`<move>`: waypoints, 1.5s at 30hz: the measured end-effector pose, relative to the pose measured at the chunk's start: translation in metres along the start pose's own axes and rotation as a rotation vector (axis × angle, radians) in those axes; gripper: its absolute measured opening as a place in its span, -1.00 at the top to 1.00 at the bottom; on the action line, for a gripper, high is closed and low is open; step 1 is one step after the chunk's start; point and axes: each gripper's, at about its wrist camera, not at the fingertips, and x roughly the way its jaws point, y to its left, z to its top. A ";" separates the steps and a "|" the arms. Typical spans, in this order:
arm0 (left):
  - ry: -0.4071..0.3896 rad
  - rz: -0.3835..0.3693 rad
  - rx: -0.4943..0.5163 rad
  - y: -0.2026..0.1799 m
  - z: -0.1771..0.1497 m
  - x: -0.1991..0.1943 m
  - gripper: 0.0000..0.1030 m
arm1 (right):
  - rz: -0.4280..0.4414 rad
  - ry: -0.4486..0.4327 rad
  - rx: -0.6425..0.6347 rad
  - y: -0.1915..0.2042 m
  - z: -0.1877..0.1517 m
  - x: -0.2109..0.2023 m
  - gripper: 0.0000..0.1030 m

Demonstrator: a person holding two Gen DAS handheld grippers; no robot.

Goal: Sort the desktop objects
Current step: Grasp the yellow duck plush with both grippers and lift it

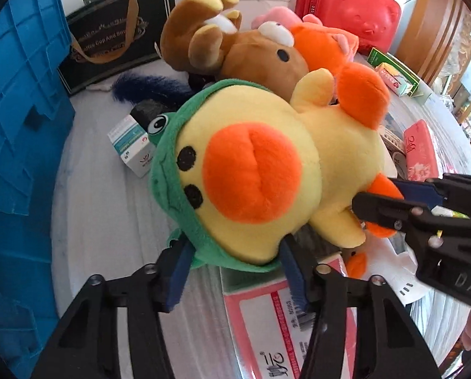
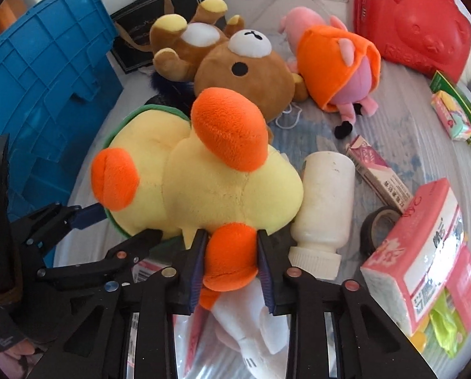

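A yellow duck plush (image 1: 267, 164) with an orange beak and a green frog hood is held between both grippers above the table. My left gripper (image 1: 235, 265) is shut on the hooded head. My right gripper (image 2: 230, 252) is shut on one orange foot (image 2: 230, 255); it also shows in the left wrist view (image 1: 390, 205). The duck's body (image 2: 204, 183) fills the right wrist view, and the left gripper (image 2: 87, 213) shows at its left.
A blue crate (image 1: 20, 126) stands at the left. A brown bear plush (image 2: 235, 63), a pink pig plush (image 2: 339, 63), a red case (image 2: 415, 22) and a black bag (image 1: 115, 31) lie behind. A white bottle (image 2: 324, 202), tape roll (image 2: 380, 224), tissue packs (image 2: 425, 252) and small boxes (image 2: 456, 113) lie right.
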 end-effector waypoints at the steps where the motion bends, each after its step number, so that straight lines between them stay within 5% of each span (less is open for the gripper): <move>1: -0.013 0.005 0.004 -0.001 -0.002 -0.005 0.10 | 0.007 -0.009 -0.006 0.000 -0.001 -0.004 0.46; 6: -0.093 0.024 0.010 -0.005 -0.002 -0.042 0.71 | 0.040 -0.080 -0.065 0.013 -0.004 -0.043 0.47; 14: -0.108 0.011 -0.059 -0.004 -0.013 -0.077 0.71 | 0.018 -0.104 -0.064 0.012 -0.009 -0.076 0.50; 17: -0.060 -0.031 -0.068 -0.011 -0.018 -0.067 0.58 | 0.001 -0.047 -0.006 -0.013 -0.021 -0.060 0.48; 21: -0.034 -0.074 -0.070 -0.030 -0.021 -0.052 -0.15 | 0.006 -0.029 0.027 -0.031 -0.033 -0.054 0.26; 23: 0.014 -0.065 -0.082 -0.034 -0.017 -0.040 -0.41 | -0.012 -0.028 0.017 -0.033 -0.035 -0.056 -0.19; 29: 0.051 -0.030 -0.037 -0.034 -0.004 -0.020 -0.42 | -0.003 -0.029 0.031 -0.044 -0.030 -0.054 -0.74; 34: 0.079 -0.119 -0.043 -0.024 0.003 0.000 -0.68 | -0.022 0.007 0.040 -0.042 -0.017 -0.029 -0.97; 36: 0.105 -0.136 -0.075 -0.017 0.004 0.011 -1.00 | -0.004 0.017 0.072 -0.050 -0.012 -0.019 -0.99; 40: 0.109 -0.245 -0.133 -0.009 0.004 0.026 -1.00 | -0.026 0.034 0.093 -0.058 -0.003 -0.004 -1.00; 43: 0.070 -0.228 -0.076 -0.018 0.005 0.026 -1.00 | 0.011 0.040 0.111 -0.063 -0.003 0.004 -0.99; 44: 0.062 -0.224 -0.053 -0.022 0.005 0.025 -0.99 | 0.022 0.031 0.102 -0.063 -0.003 0.003 -0.85; 45: 0.066 -0.238 -0.029 -0.027 0.006 0.026 -0.73 | 0.039 0.025 0.094 -0.062 -0.003 0.001 -0.69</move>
